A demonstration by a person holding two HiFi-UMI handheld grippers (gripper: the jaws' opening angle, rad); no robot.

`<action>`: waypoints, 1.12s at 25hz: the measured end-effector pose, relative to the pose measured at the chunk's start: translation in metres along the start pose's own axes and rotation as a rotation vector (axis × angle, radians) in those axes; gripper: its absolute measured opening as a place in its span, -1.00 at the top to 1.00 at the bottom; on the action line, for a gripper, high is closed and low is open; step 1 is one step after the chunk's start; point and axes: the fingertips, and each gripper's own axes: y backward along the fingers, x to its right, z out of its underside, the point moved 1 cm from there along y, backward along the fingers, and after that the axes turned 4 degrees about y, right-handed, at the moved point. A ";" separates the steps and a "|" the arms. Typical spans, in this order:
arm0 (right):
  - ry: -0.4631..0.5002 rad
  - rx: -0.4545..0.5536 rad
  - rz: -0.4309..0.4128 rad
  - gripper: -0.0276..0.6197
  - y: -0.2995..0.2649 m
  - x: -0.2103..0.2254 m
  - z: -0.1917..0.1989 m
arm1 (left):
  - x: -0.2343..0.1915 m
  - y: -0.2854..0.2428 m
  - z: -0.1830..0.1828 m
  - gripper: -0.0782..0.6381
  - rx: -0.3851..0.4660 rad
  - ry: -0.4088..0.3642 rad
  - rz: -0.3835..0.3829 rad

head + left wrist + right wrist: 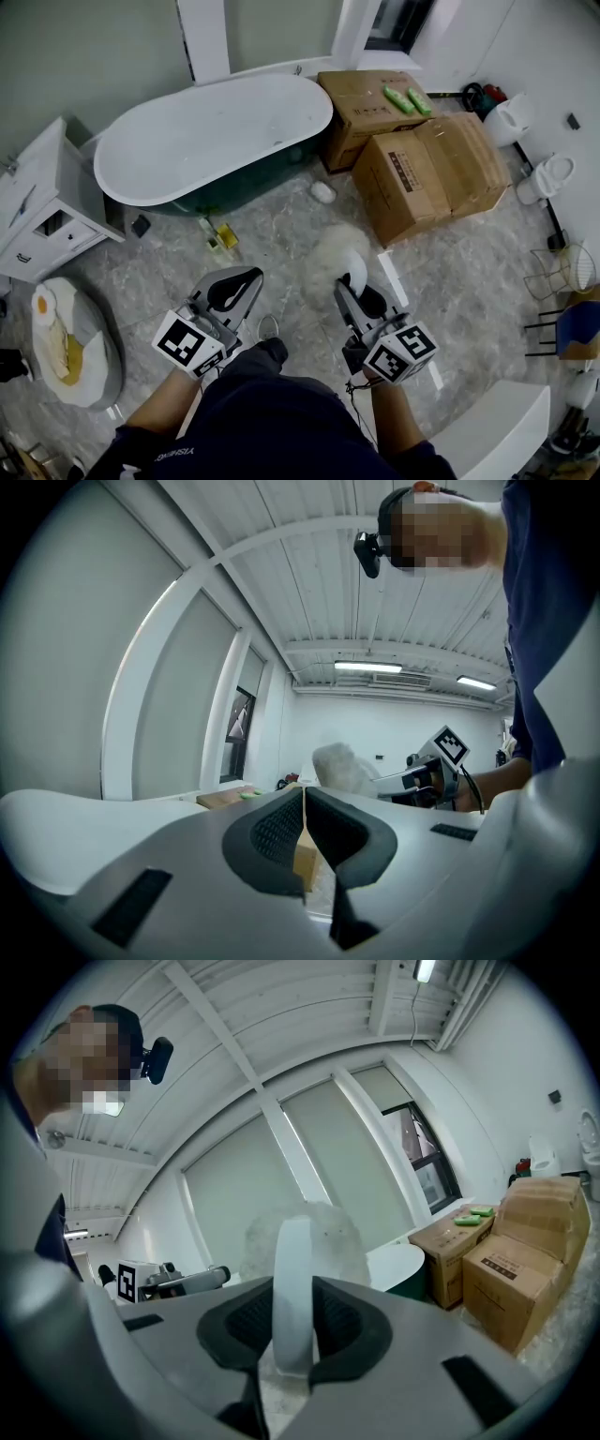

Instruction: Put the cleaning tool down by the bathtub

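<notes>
Cleaning tool [336,251]: a pale fluffy duster on a flat white handle, carried above the marble floor, well short of the bathtub [214,134]. The right gripper [354,283] is clamped on the handle, with both pads pressed against it in the right gripper view. The left gripper [246,279] has its jaws together with nothing between them.

Recommended handling: bring the tool to the open floor in front of the tub's dark side. Steer clear of the small bottles [220,236] and the white object [322,191] lying there. Lower it until the fluffy head rests, and release only then.

Limits of view: the fluffy head blends into the pale floor, so its outline is uncertain. The handle's lower end is hidden behind the jaws. The floor behind the tub is out of sight.
</notes>
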 end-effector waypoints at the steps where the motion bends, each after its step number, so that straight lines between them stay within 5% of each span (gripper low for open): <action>1: 0.001 0.001 0.002 0.65 -0.009 0.002 -0.004 | -0.009 -0.004 -0.002 0.68 -0.002 0.000 0.006; 12: 0.003 -0.013 0.034 0.65 -0.077 0.024 -0.024 | -0.083 -0.027 -0.014 0.68 -0.008 0.015 0.015; 28: 0.018 -0.015 0.024 0.65 -0.124 0.067 -0.052 | -0.124 -0.071 -0.031 0.68 0.005 0.005 0.009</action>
